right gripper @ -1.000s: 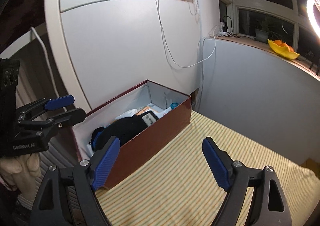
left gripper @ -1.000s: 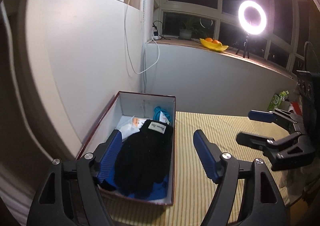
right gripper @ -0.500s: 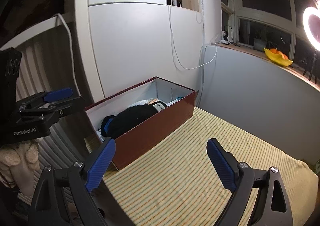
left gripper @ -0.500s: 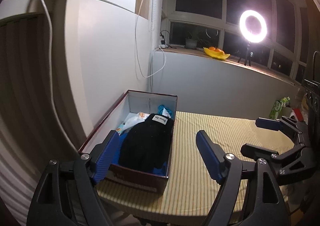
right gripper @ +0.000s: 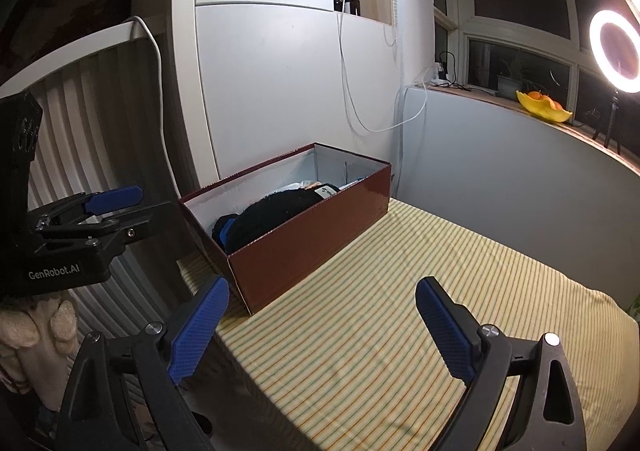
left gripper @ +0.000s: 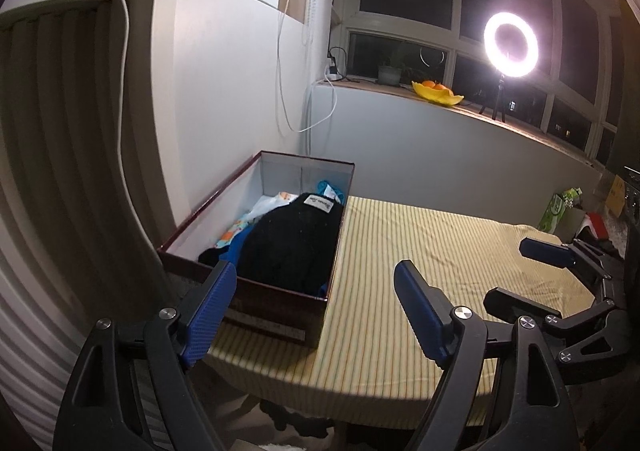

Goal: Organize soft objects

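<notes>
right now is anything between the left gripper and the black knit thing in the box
Only the box's near wall. The black knit item lies uncovered on top inside, and the left gripper, its fingers opening and empty, has nothing else before it.

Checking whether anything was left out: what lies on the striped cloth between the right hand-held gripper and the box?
Nothing: in the right wrist view, the striped cloth is bare between the right hand-held gripper and the box.

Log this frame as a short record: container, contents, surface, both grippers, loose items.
container: open dark red box, at the cloth's left end by the white wall
contents: black knit item with a white label on top; blue and patterned fabrics beneath
surface: yellow striped cloth
left gripper: jaws opening, nothing between the fingers
right gripper: open, empty
loose items on cloth: none visible
</notes>
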{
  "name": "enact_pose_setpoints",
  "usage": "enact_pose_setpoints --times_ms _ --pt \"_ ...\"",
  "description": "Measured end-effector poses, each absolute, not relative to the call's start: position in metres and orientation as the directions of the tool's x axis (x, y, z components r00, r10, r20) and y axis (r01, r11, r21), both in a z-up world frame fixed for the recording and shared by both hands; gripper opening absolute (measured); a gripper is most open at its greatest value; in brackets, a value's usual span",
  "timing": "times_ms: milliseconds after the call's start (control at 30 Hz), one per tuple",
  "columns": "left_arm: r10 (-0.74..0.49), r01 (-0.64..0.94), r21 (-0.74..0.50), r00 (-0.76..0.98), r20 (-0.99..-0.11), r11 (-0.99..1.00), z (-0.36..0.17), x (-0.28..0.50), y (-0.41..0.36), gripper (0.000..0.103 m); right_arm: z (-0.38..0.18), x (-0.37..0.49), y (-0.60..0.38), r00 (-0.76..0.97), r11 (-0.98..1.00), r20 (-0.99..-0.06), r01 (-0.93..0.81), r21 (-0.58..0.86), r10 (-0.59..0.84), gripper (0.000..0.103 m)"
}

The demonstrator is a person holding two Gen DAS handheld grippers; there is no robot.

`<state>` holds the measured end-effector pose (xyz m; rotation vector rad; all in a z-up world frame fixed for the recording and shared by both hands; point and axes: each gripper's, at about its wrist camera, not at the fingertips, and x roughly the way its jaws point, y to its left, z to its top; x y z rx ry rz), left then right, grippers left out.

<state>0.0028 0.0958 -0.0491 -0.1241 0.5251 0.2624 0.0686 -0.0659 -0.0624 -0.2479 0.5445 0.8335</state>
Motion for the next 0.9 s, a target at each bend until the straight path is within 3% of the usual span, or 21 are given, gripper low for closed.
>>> enact_pose_setpoints --times_ms 900 --pt "0.203 -0.277 -0.068 0.829 -0.521 0.958 -0.05 -0.007 0.09 0.081 -0.075 0.066 -0.085 0.546 0.679 -0.561 -0.733 0.039 0.622 0.093"
